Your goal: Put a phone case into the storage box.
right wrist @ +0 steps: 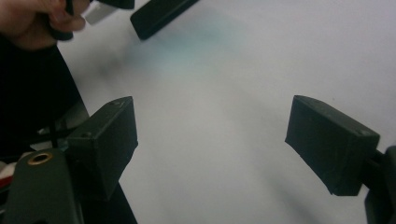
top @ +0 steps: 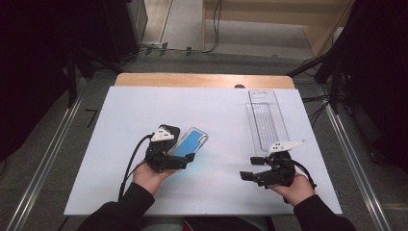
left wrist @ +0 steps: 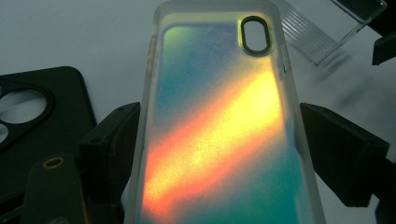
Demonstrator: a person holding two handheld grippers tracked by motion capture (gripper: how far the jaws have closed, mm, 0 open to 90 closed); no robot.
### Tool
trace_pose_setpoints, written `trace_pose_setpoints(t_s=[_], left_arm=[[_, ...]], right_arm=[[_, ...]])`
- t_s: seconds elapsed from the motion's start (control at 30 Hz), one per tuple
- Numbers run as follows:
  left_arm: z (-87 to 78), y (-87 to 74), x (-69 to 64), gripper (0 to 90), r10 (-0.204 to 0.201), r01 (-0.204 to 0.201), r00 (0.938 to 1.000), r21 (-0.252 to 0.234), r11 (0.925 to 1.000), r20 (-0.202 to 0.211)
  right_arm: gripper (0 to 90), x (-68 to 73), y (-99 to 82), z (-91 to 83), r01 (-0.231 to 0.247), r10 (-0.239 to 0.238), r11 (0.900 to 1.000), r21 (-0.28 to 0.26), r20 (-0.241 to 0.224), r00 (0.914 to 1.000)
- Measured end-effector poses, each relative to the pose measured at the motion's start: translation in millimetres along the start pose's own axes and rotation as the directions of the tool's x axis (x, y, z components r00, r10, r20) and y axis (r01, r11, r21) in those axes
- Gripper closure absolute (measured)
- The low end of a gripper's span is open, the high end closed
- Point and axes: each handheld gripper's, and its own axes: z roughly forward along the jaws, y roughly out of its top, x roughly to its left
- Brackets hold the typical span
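Observation:
An iridescent phone case with a clear rim lies on the white table sheet, camera hole at its far end. My left gripper is open with the case's near end between its jaws. The case's long edges run right along the pads, and I see no squeeze on them. Just to its left lies a black phone case. My right gripper is open at the front right over bare sheet, with nothing between its jaws.
A long clear plastic tray lies at the back right, beyond the right gripper. The wooden table edge shows behind the sheet. In the right gripper view the left hand sits at the top left.

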Motion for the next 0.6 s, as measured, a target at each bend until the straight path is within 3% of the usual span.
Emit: trace_pose_setpoints(t_s=[0.13,0.43,0.6], left_arm=[[2.8,-2.1,-8.5,17.2,0.017,-0.018,0.9995,-0.023,0.9996,-0.028],[10.5,-11.7,-18.1,17.2,-0.011,0.003,0.9973,-0.105,0.9944,-0.072],[16.2,-15.6,-21.8,17.2,0.005,-0.016,0.9971,-0.142,0.9897,-0.076]], right_arm=[[14.7,10.2,6.4,4.2,0.010,-0.010,0.9999,-0.006,0.018,0.9998],[14.8,11.3,15.5,9.9,-0.041,0.042,0.9984,-0.038,0.040,0.9983],[14.8,12.0,20.5,13.5,-0.053,0.056,0.9971,-0.055,0.053,0.9970]])
